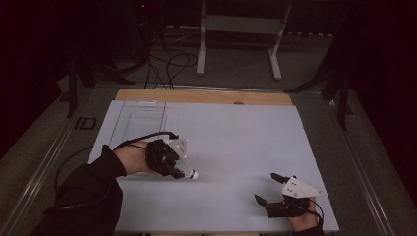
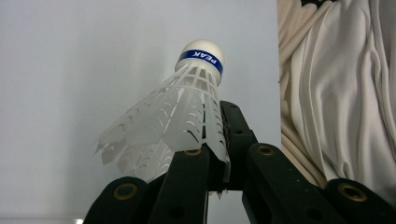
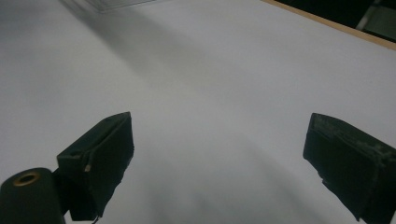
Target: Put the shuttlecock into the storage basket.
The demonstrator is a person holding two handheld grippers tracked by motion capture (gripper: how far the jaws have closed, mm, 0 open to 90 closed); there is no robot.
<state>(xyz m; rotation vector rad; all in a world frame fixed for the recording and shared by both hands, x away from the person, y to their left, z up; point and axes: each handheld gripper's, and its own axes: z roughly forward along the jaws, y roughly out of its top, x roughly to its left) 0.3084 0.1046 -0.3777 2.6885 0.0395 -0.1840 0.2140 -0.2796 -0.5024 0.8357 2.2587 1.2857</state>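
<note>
A white plastic shuttlecock (image 2: 173,116) with a white cork and a blue band is clamped by its skirt in my left gripper (image 2: 212,158), cork pointing away from the jaws. In the high view the left gripper (image 1: 178,170) hovers just above the white table (image 1: 236,137) at centre left, with the shuttlecock (image 1: 189,173) sticking out to the right. My right gripper (image 1: 265,189) rests near the table's front right corner, jaws spread wide. In the right gripper view the right gripper (image 3: 219,154) has only bare table between its fingers.
A clear plastic tray (image 1: 140,118) lies at the table's far left. A wooden strip (image 1: 206,96) edges the far side. Beyond it stand a white frame (image 1: 236,29) and cables on the floor. Pale cloth (image 2: 341,93) hangs at the right of the left gripper view.
</note>
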